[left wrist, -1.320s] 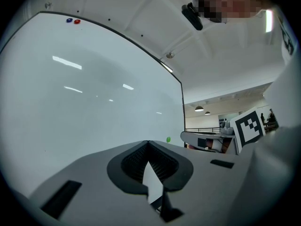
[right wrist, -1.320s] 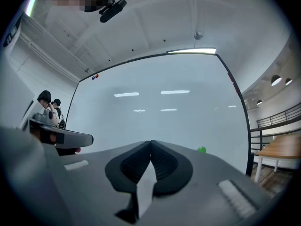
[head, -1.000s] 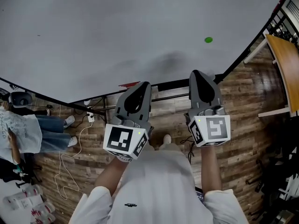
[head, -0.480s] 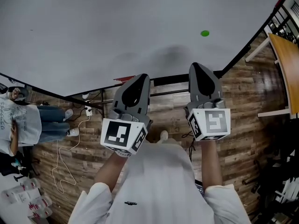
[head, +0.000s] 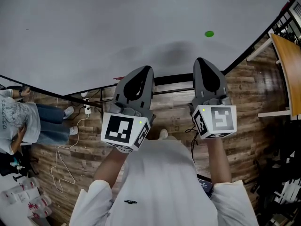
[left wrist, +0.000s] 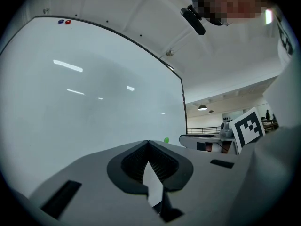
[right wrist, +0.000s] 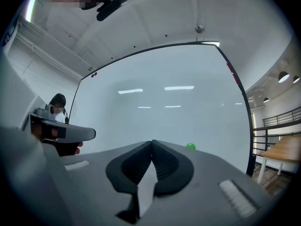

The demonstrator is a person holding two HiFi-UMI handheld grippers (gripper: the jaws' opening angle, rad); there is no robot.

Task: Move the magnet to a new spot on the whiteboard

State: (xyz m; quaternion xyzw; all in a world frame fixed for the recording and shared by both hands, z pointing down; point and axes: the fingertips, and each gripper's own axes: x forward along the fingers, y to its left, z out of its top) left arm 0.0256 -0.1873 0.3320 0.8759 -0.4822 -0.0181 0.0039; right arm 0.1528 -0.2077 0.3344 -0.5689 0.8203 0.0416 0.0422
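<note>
Left gripper (head: 146,68), jaws together with nothing between, right gripper (head: 200,60) the same, both pointing at the whiteboard (head: 108,27), small green magnet (head: 209,34) on the board, near the right gripper, not touched

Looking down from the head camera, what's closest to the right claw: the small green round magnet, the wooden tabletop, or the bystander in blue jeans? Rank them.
From the right claw:
1. Small green round magnet, just ahead on the whiteboard.
2. Wooden tabletop, off to the right.
3. Bystander in blue jeans, far left.
</note>
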